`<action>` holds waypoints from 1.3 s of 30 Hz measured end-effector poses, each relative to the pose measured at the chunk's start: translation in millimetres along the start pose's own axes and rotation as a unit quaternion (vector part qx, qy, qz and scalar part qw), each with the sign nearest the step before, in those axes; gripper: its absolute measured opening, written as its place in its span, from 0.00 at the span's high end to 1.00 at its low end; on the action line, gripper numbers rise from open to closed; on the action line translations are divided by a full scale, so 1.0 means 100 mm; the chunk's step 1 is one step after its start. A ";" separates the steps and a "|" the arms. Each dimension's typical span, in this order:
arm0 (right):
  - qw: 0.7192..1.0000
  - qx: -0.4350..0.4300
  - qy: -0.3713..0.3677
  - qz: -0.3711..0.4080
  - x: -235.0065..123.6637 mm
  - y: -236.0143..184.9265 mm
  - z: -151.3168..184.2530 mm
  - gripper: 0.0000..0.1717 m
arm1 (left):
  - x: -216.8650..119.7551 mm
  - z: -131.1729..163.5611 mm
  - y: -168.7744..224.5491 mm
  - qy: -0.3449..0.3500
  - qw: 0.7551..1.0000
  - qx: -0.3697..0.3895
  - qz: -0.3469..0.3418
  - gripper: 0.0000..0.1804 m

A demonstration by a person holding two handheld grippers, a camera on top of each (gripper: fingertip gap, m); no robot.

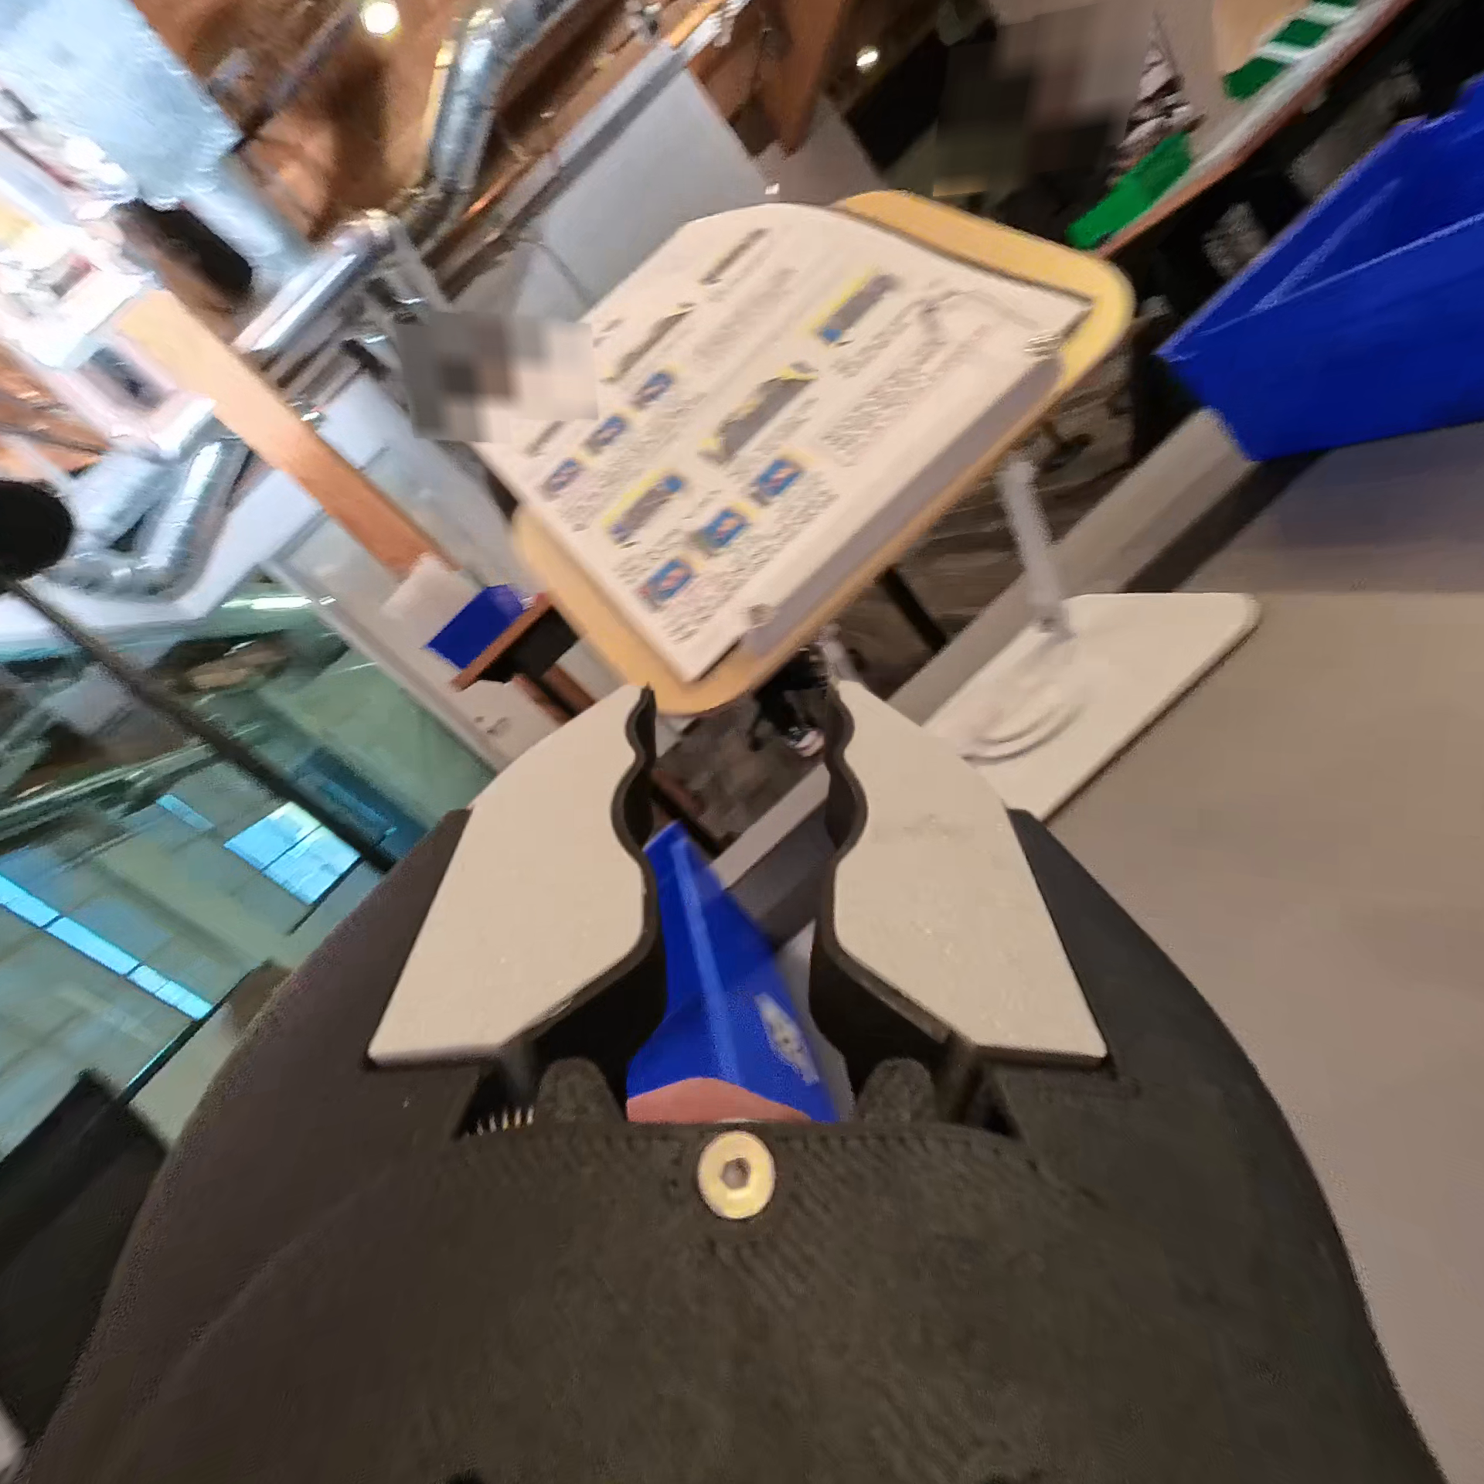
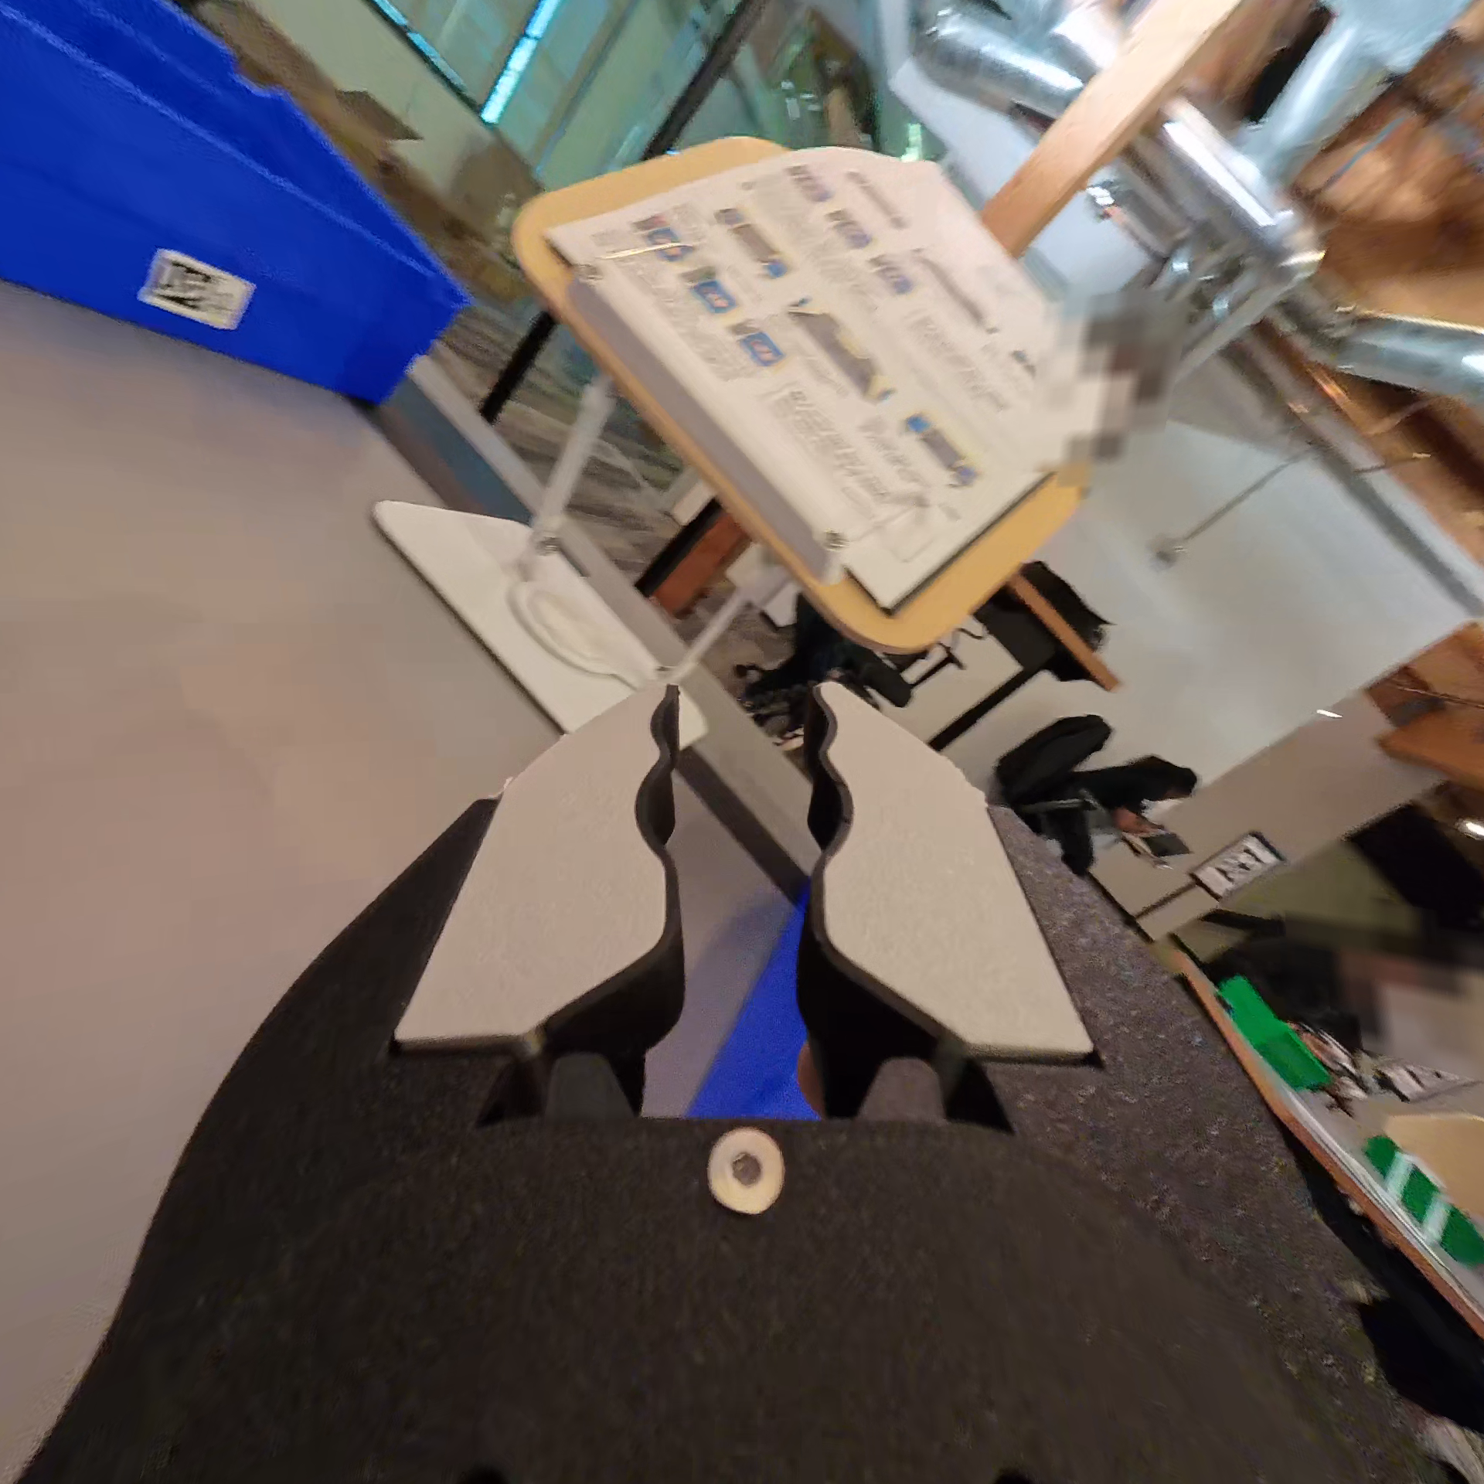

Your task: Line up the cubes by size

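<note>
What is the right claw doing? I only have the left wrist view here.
Observer: The right claw stands open, with nothing between its tips.
Operator: Any cubes in front of it?
Observer: No cubes show in its view. Bare grey table lies to its left.
Operator: Anything at that table's far edge?
Observer: A blue bin with a white label on the wall facing us.

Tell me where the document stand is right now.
The document stand sits on the grey table, straight ahead of both open grippers and above their fingertips in each wrist view. A blue bin lies left of it in the right view.
</note>
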State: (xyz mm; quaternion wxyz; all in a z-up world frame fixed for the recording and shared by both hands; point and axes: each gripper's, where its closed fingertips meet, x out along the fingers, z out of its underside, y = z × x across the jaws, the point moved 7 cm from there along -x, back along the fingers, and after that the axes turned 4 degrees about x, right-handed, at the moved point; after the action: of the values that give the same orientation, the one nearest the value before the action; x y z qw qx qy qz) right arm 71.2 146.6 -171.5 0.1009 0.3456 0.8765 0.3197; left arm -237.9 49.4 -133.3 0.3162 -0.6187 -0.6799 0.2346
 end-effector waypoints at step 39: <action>0.917 0.248 -0.190 0.249 -0.72 1.82 1.98 0.74 | -0.52 2.47 -1.18 -0.357 0.887 -0.279 -0.090 0.55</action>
State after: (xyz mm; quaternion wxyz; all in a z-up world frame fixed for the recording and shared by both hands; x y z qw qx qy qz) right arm 302.1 296.6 -213.7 0.0935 0.6210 0.7774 0.0355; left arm -495.4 0.9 -227.5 -0.1134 -0.4924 -0.8367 0.2110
